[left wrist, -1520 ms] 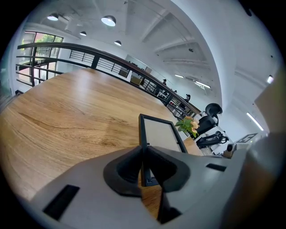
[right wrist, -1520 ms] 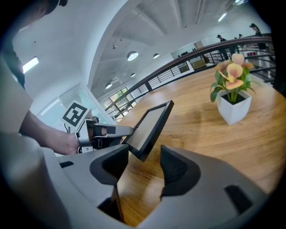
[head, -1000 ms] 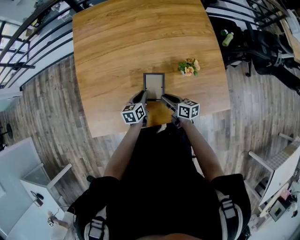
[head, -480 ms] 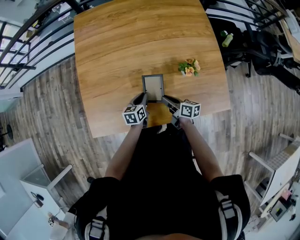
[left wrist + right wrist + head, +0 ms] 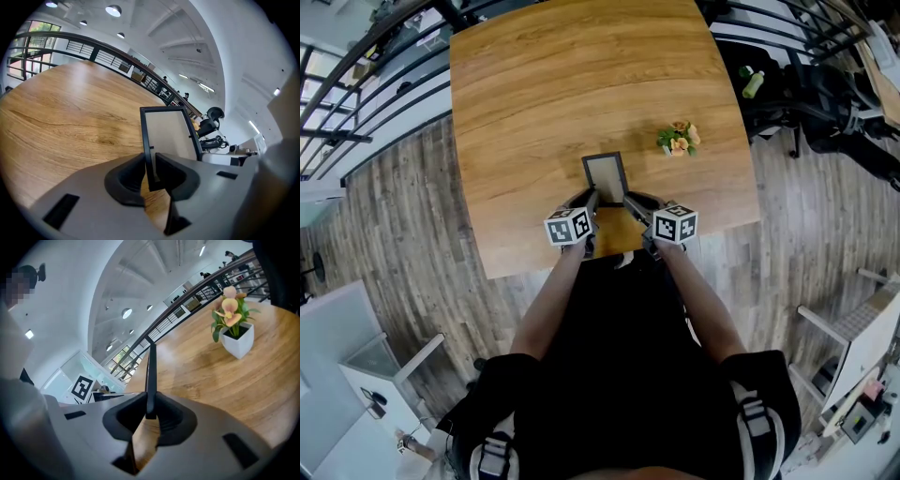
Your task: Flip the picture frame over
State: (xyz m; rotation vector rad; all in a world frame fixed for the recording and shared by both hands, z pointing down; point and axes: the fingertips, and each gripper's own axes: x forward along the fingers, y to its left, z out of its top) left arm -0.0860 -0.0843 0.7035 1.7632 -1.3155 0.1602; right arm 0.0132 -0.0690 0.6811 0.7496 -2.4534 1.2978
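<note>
The frame (image 5: 607,175) tilts up off the tabletop (image 5: 534,94), rising just ahead of the fingers, held by its near edge so it can swing over. The left gripper (image 5: 151,168) pinches 1 corner. The right gripper (image 5: 150,406) has just been closing and clamps the other. Both hands point gently downward, side by side.

Black picture frame (image 5: 607,178) with beige panel, honey-grained wooden table (image 5: 534,94), orange flowers (image 5: 679,138), white pot (image 5: 238,344)

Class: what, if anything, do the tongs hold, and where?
The picture frame: left tongs clamp its left border's near end; right tongs, just closed, its right border.
</note>
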